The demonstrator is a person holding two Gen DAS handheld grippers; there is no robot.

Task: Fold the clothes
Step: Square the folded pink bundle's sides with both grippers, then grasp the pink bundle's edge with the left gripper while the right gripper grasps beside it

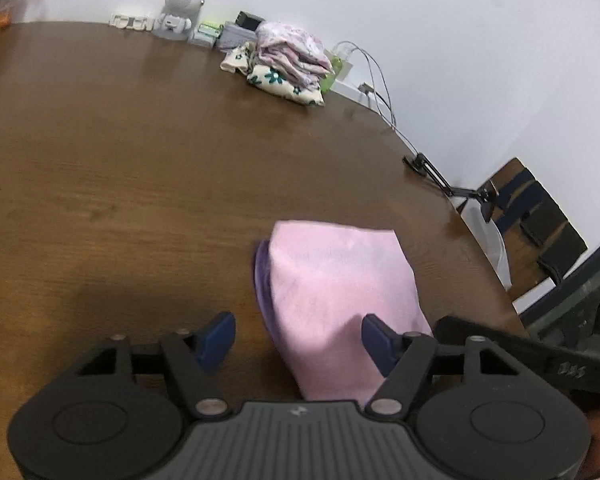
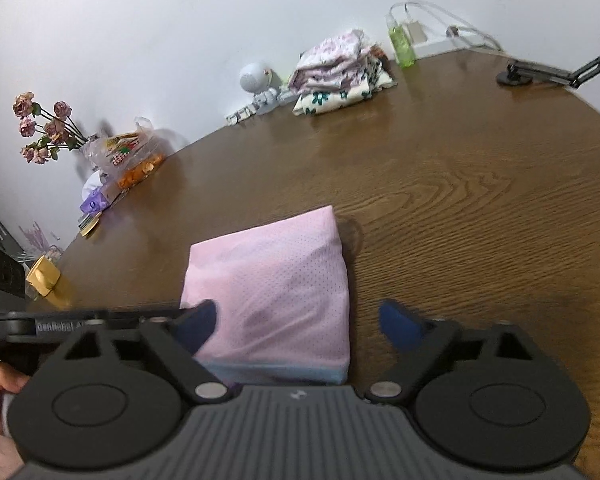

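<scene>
A folded pink garment lies on the brown wooden table, with a purple layer showing at its left edge. My left gripper is open just above its near end, its blue fingertips spread to either side of the cloth's edge. In the right wrist view the same pink garment shows a pale blue hem nearest the camera. My right gripper is open over that near end, holding nothing. A stack of folded floral clothes sits at the table's far edge.
Along the far wall stand a small white robot figure, small boxes, a green bottle and cables. A black clamp arm is fixed at the right table edge. Snack bags, dried roses and a wooden chair surround the table.
</scene>
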